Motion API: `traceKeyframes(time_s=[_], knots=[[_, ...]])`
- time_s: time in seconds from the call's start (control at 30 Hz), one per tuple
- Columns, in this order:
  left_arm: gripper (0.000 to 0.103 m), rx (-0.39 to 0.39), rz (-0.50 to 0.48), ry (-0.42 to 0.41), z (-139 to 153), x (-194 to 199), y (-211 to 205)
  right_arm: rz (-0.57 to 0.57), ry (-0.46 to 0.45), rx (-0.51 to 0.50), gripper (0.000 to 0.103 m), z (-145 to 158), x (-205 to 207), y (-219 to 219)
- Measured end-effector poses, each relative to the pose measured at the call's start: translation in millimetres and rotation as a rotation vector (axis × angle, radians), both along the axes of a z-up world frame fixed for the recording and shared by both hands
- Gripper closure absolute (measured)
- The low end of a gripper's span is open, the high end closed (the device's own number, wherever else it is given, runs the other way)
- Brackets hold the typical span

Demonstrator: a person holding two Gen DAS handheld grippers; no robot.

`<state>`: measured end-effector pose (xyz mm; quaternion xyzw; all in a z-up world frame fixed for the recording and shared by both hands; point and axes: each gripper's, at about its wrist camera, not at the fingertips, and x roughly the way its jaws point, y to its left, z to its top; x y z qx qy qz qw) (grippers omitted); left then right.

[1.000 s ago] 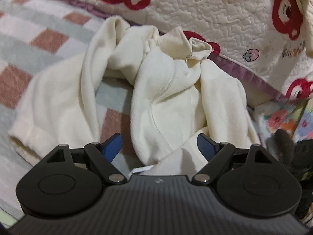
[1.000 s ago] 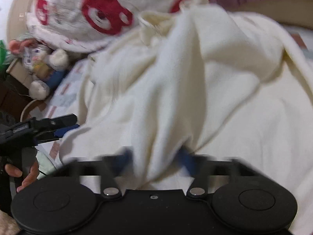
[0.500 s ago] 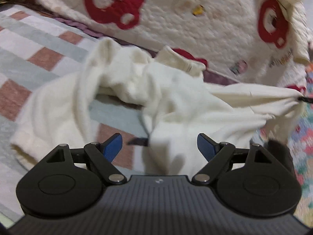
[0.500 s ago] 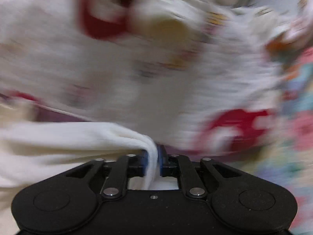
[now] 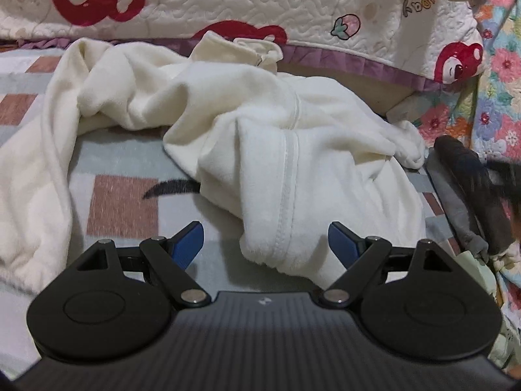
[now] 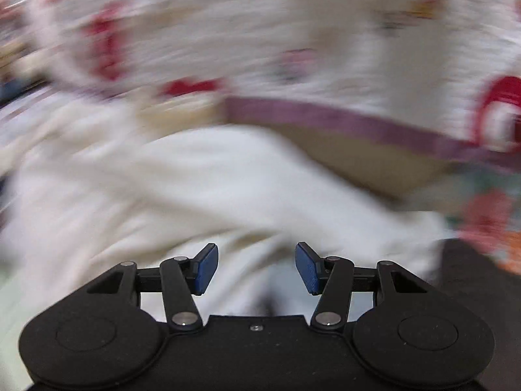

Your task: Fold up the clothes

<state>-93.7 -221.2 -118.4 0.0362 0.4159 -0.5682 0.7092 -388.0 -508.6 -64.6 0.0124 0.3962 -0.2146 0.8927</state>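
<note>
A: Left wrist view was checked first. Where was the garment [image 5: 283, 163] found?

B: It was seen crumpled on the checked blanket [image 5: 123, 202], spread from nine o'clock to three o'clock, with a seamed fold bunched at the centre. The quilt [image 5: 260, 3] with red bears was draped behind it at twelve o'clock. The left gripper [image 5: 265, 239] was held spread wide, nothing between its blue pads, with the seamed fold's hem lying just beyond them.

A: And the right gripper [image 6: 257, 267]?

B: It was released too; its pads were parted over cream cloth, and nothing was pinched.

A: How was the cloth judged to handle?

B: It was judged soft, light and limp, fleece-like, so it would sag and drag wherever it was lifted. A hold would best be taken at a stitched edge: the hem at six o'clock or the cuffed end [image 5: 237, 49] near twelve o'clock, where the layers are thicker.

A: What could not be made out?

B: The right wrist view was smeared by motion, so the garment's edges there were lost. Its neck and second sleeve were buried in the folds. A dark object [image 5: 469, 189] at three o'clock was blurred and could not be identified. The garment was not lying folded.
</note>
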Motion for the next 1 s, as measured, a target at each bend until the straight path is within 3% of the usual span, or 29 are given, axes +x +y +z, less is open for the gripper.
traceKeyframes(time_s=[0.13, 0.17, 0.27, 0.33, 0.43, 0.5, 0.57, 0.8, 0.87, 0.9, 0.97, 1.0], knots=[[0.019, -0.078, 0.084, 0.194, -2.1, 6.8, -3.1, 0.166, -0.009, 0.101, 0.046, -21.4, -8.5, 48.3], [0.019, -0.079, 0.093, 0.207, -3.4, 5.8, -9.0, 0.188, -0.005, 0.095, 0.046, -24.0, -10.2, 54.5], [0.019, 0.019, 0.084, 0.114, -6.0, -13.8, -28.1, 0.234, 0.008, 0.059, 0.046, -29.6, -15.7, 69.2], [0.019, 0.042, 0.05, 0.079, -11.2, -27.2, -35.0, 0.264, 0.017, 0.034, 0.046, -33.3, -19.4, 78.9], [0.021, 0.096, 0.096, 0.149, -23.4, -23.5, -42.5, 0.31, 0.031, -0.002, 0.046, -38.9, -24.9, 93.6], [0.036, 0.123, 0.132, 0.186, -27.4, -20.1, -45.5, 0.34, 0.039, -0.027, 0.046, -42.7, -28.6, 103.4], [0.062, 0.1, 0.143, 0.171, -15.5, -19.1, -42.3, 0.371, 0.048, -0.051, 0.046, -46.4, -32.3, 113.1], [0.072, 0.127, 0.123, 0.115, 20.5, -24.3, -57.8, 0.393, 0.029, -0.097, 0.047, -55.9, -46.4, 103.4], [0.074, 0.106, 0.114, 0.136, 30.2, -27.2, -66.5, 0.424, 0.013, -0.109, 0.052, -59.4, -53.3, 102.5], [0.075, 0.09, 0.112, 0.151, 35.1, -28.1, -72.5, 0.443, 0.015, -0.122, 0.06, -61.8, -54.2, 103.2], [0.077, 0.049, 0.111, 0.177, 46.0, -29.0, -86.6, 0.483, 0.036, -0.147, 0.094, -67.1, -51.9, 105.3], [0.077, 0.034, 0.104, 0.174, 51.5, -30.2, -93.2, 0.506, 0.05, -0.154, 0.103, -69.6, -49.4, 106.1]])
